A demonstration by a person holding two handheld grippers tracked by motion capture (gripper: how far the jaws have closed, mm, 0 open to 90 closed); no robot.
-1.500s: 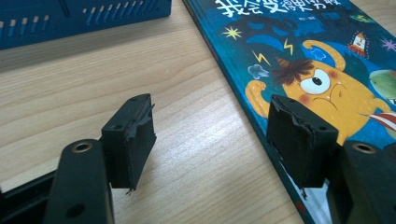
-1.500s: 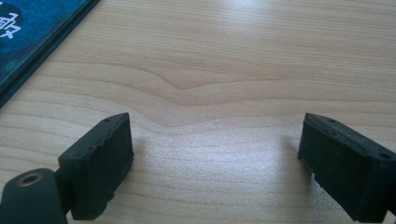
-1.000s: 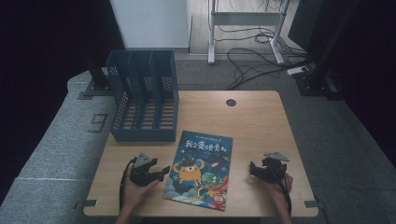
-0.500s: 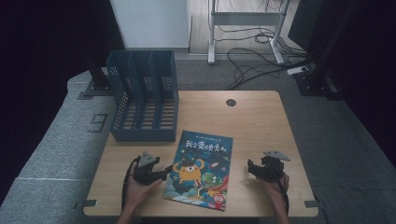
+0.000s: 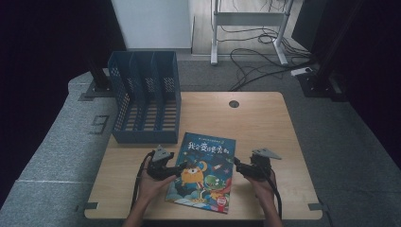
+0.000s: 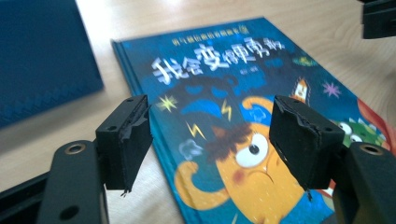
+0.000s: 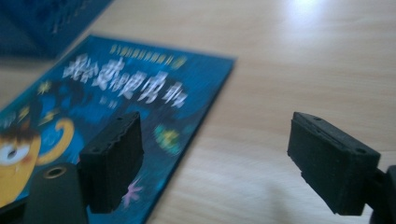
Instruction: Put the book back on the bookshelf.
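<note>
Book (image 5: 204, 171) lies flat; left gripper (image 5: 176, 169) at nine o'clock, right gripper (image 5: 239, 166) at three, both spread, right just narrowing — best slide pads under opposite edges together.

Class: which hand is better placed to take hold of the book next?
Left, probably. Its tongs stand open astride the book's spine edge; the right tongs are open too, mostly over bare table beside the other edge.

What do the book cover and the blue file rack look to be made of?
Book: likely a glossy laminated hardcover; the cover shows sheen and a stiff, squared edge. Rack: probably moulded matte plastic, with perforated walls and slotted base. Table: wood-grain, likely laminate.
</note>
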